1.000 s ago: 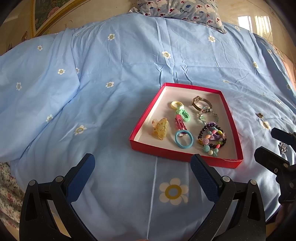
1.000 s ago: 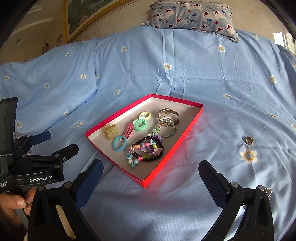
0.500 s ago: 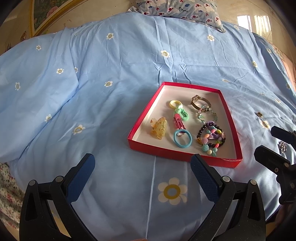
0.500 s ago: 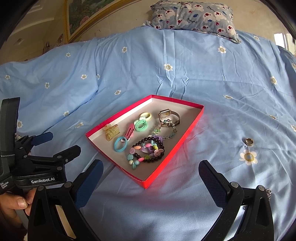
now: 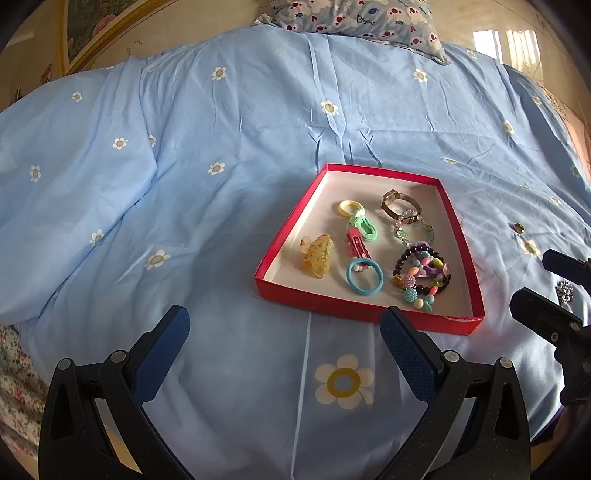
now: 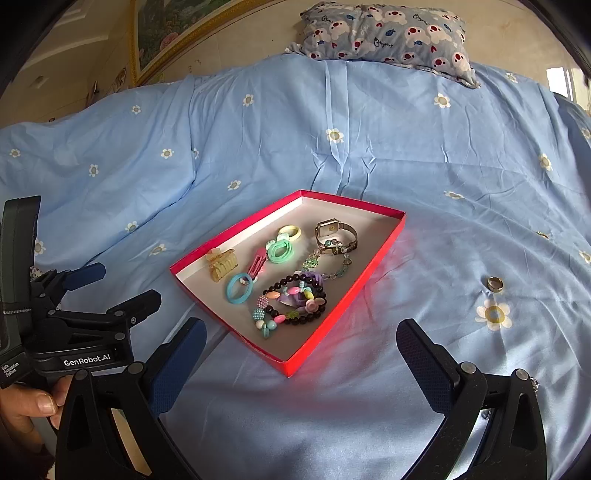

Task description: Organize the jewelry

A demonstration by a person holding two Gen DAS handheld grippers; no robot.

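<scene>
A red tray (image 5: 369,315) (image 6: 321,332) lies on the blue bed. It holds a watch (image 6: 334,230), a yellow hair claw (image 5: 317,253), hair ties, a pink clip and beaded bracelets (image 6: 295,299). A metal ring (image 6: 495,283) (image 5: 519,228) lies on the sheet right of the tray. A small sparkly piece (image 5: 564,291) lies further right, partly hidden by my right gripper. My left gripper (image 5: 284,343) is open and empty, in front of the tray. My right gripper (image 6: 301,350) is open and empty, above the tray's near corner.
The bed is covered by a blue sheet with white flowers (image 5: 343,380). A patterned pillow (image 6: 388,33) lies at the far end. A framed picture (image 6: 166,33) leans on the wall at the far left. The bed's near edge is just below the grippers.
Both grippers have drifted slightly back and up; the tray sits a little higher in both views. Nothing was picked up or moved.
</scene>
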